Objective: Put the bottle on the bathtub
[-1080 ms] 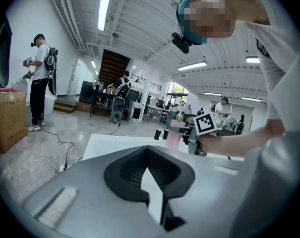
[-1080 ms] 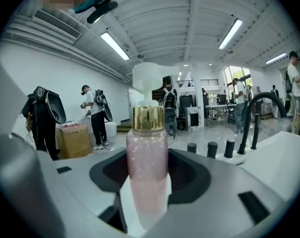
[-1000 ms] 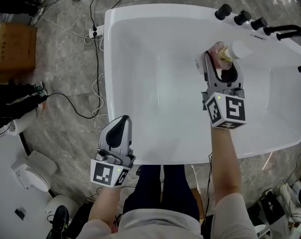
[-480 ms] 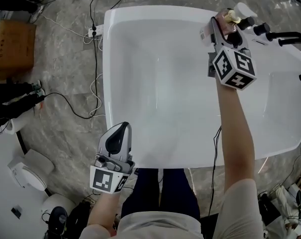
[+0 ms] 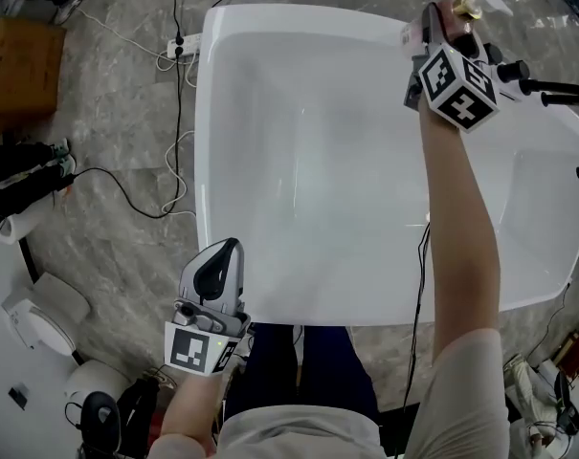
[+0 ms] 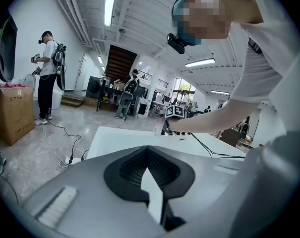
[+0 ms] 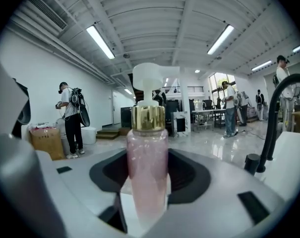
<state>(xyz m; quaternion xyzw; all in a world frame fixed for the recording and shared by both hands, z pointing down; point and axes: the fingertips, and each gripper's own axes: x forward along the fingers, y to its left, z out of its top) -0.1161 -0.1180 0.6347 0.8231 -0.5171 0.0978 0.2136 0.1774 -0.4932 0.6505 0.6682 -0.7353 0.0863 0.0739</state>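
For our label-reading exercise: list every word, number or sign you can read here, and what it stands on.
None can be read.
On the cardboard box: print too blurred.
On the bottle: no readable print.
On the marker cube: square patterns only, no words.
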